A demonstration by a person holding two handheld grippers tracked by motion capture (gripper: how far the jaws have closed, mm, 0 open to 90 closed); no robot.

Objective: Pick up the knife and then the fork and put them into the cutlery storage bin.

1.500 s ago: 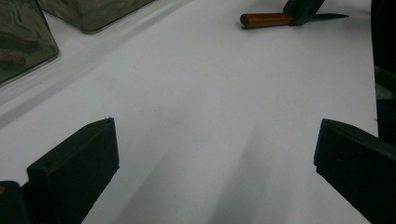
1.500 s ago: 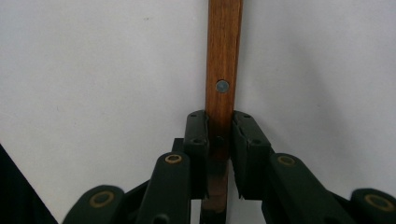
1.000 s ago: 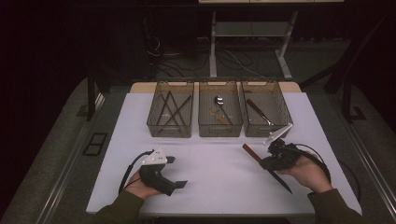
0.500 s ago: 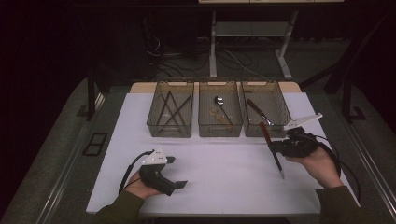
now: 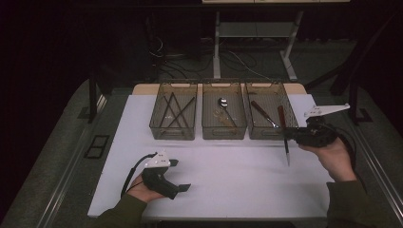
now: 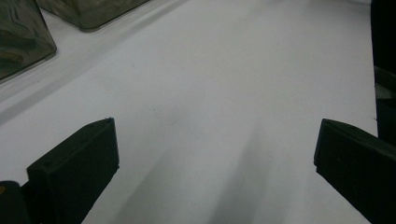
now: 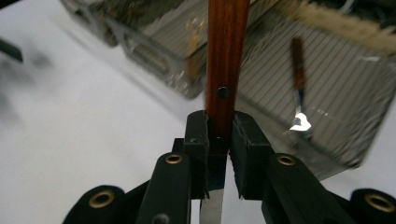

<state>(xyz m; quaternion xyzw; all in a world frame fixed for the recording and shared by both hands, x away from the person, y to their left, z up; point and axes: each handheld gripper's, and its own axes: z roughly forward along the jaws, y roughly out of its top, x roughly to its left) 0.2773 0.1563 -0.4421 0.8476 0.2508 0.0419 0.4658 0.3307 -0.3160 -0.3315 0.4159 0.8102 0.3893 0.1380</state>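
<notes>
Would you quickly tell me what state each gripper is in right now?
Left gripper: open, holding nothing.
Right gripper: shut on the wooden-handled steel knife.

Your right gripper (image 7: 218,154) is black with brass-coloured rivets, and the knife (image 7: 227,60) in it has a reddish-brown wooden handle and a silver blade. The table (image 5: 237,180) is white. Beyond the knife, three smoky translucent bins (image 5: 224,134) hold dark utensils and a silver spoon (image 5: 222,102).

Knife (image 7: 227,56): glossy wood handle, metal blade.
</notes>
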